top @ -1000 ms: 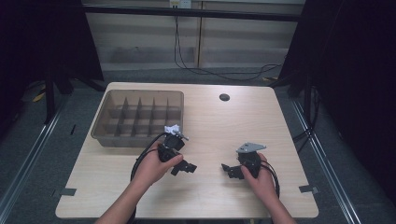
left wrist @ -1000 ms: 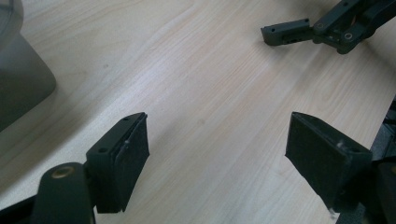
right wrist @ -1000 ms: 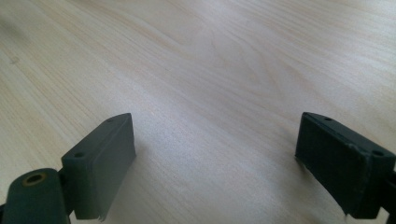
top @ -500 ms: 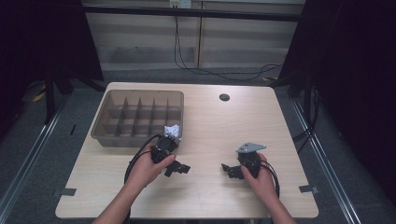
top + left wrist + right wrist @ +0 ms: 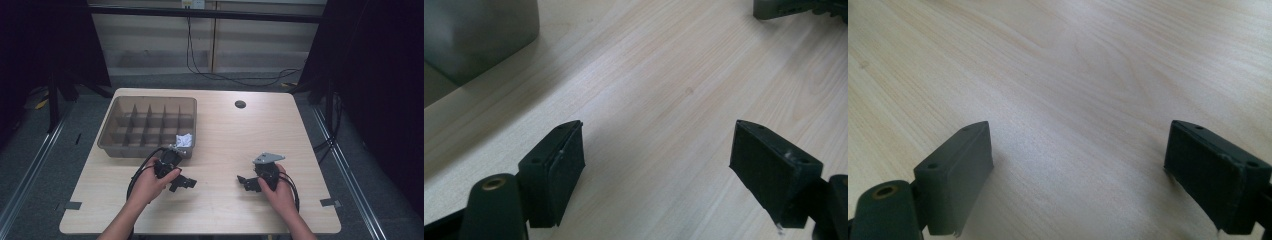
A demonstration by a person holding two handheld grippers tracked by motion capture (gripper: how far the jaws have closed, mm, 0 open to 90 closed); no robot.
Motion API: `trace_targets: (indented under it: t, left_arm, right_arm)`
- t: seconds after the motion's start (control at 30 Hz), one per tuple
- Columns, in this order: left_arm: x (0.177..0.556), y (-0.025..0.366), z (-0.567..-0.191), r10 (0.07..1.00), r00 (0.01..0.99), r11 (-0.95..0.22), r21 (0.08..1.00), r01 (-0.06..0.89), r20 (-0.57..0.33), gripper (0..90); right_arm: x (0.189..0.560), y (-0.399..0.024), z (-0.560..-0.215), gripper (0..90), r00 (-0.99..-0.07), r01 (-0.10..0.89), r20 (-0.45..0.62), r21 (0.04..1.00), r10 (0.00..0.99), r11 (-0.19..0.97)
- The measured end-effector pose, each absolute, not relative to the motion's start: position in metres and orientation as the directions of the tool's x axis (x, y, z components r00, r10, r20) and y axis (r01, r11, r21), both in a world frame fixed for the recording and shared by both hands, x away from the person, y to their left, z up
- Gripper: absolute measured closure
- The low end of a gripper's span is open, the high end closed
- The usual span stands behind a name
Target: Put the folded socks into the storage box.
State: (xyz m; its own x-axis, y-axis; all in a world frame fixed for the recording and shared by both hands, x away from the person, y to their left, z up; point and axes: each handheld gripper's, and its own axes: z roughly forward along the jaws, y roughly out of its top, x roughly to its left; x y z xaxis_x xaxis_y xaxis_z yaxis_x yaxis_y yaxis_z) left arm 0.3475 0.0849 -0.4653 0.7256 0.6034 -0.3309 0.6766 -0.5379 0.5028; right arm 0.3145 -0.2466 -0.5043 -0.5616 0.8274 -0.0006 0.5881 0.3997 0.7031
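Both hands rest on the pale wooden table (image 5: 220, 135), each holding a black gripper. My left gripper (image 5: 184, 183) lies just in front of the grey divided tray (image 5: 116, 131) and points right. It is open, and in the left gripper view the left gripper (image 5: 659, 150) has bare wood between its pads. My right gripper (image 5: 245, 182) carries a grey three-cornered plate and points left toward the other one. It is open too, and in the right gripper view the right gripper (image 5: 1075, 155) holds nothing.
A white crumpled piece (image 5: 183, 140) lies in the tray's near right compartment. A round black grommet (image 5: 240, 104) sits in the tabletop at the back. The tray's corner (image 5: 474, 35) stands at the upper left of the left gripper view.
My left gripper has drawn back a little from the tray toward the near edge. The right gripper has stayed where it was.
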Motion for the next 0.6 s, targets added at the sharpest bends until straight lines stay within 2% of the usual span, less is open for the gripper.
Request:
trace_targets:
  t: [0.43, 0.6]
  left_arm:
    - [0.345, 0.101, -0.475, 0.623, 0.714, -0.530, 0.499, 0.686, -0.319, 21.6]
    - [0.343, 0.106, -0.479, 0.614, 0.735, -0.558, 0.501, 0.661, -0.287, 21.5]
  right_arm:
    - [0.315, -0.247, -0.504, 11.6, -0.562, 0.588, 0.000, 0.703, 0.827, 0.400]
    - [0.315, -0.247, -0.504, 11.6, -0.561, 0.588, -0.002, 0.703, 0.828, 0.400]
